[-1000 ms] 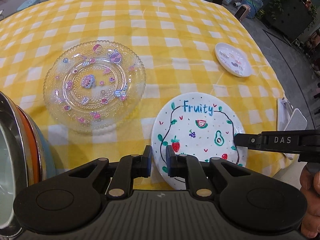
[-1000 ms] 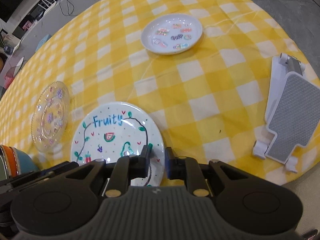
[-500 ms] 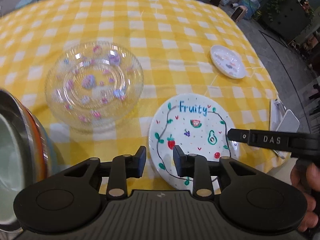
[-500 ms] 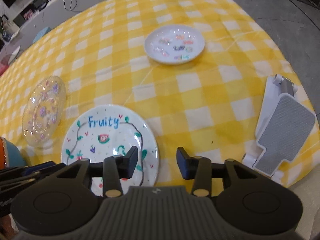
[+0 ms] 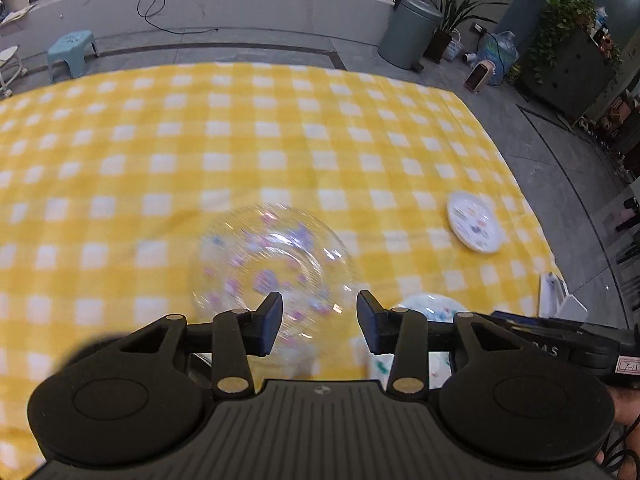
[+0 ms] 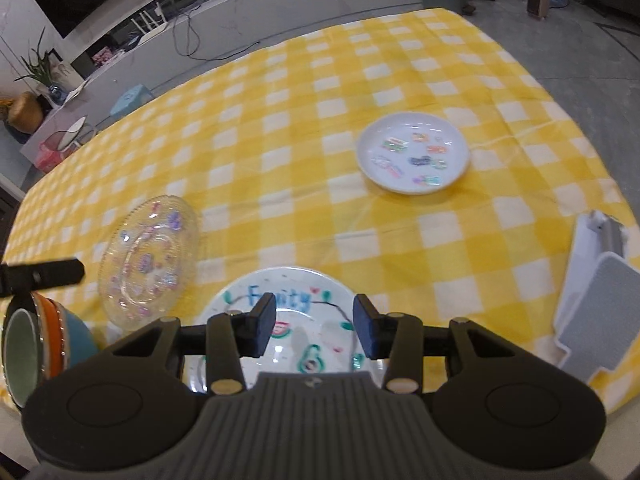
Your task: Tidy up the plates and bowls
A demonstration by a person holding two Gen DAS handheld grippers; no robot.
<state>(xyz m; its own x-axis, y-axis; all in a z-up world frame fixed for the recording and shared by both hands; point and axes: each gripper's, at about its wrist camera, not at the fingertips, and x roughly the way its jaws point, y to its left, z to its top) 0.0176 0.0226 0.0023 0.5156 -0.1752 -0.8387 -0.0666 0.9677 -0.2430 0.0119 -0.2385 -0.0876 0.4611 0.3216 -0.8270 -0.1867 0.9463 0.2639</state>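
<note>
- On the desk (image 6: 460,272), the "Fruity" plate (image 6: 288,300) lies flat, lettering upright toward the right claw (image 6: 314,330).
- Right claw: released, nothing between.
- Left claw (image 5: 318,322): jaws just opening, empty, above the glass plate (image 5: 272,264).
- Bowls (image 6: 48,344) stacked on edge, leftward.

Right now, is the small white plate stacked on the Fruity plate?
No, the small white plate lies apart from the Fruity plate.

The white plate (image 6: 280,316) is showing the blue word "Fruity", partly hidden by a gripper finger; nothing else is reading clearly.
</note>
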